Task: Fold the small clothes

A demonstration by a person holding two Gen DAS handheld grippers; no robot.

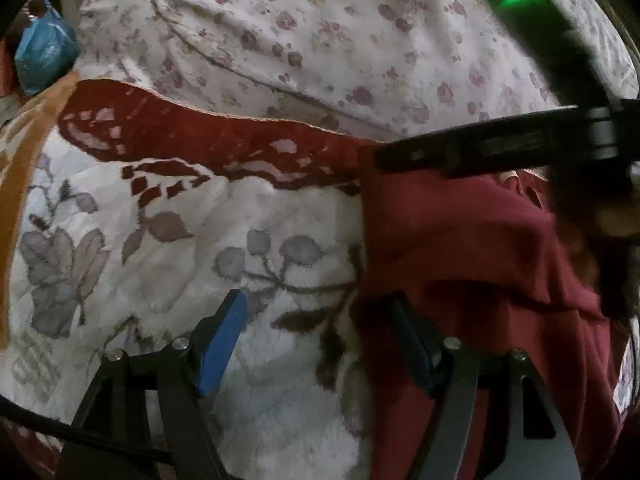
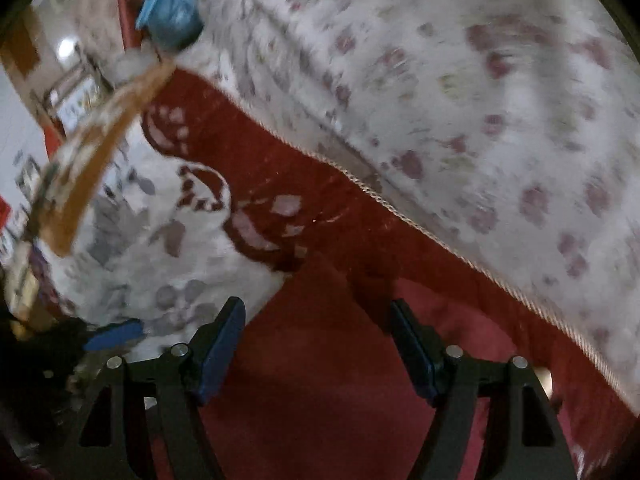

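A maroon garment [image 1: 480, 256] lies crumpled on a plush blanket, at the right of the left wrist view. My left gripper [image 1: 316, 296] stands open just above it: its left blue pad [image 1: 224, 340] is over white blanket, its right finger is over the garment's left edge, and nothing is pinched. In the same view my right gripper's black body [image 1: 500, 144] reaches in from the upper right, above the garment. In the blurred right wrist view, my right gripper [image 2: 316, 304] is open over the maroon garment [image 2: 320, 364], its pads off the cloth. The left gripper's blue pad [image 2: 114, 334] shows at lower left.
The white plush blanket [image 1: 180, 280] has grey flowers, a dark red border [image 1: 224, 136] and an orange band [image 1: 16, 184] at the left. Behind it lies a floral bedsheet [image 1: 320, 32]. A blue plastic bag [image 1: 44, 52] sits at the far left corner.
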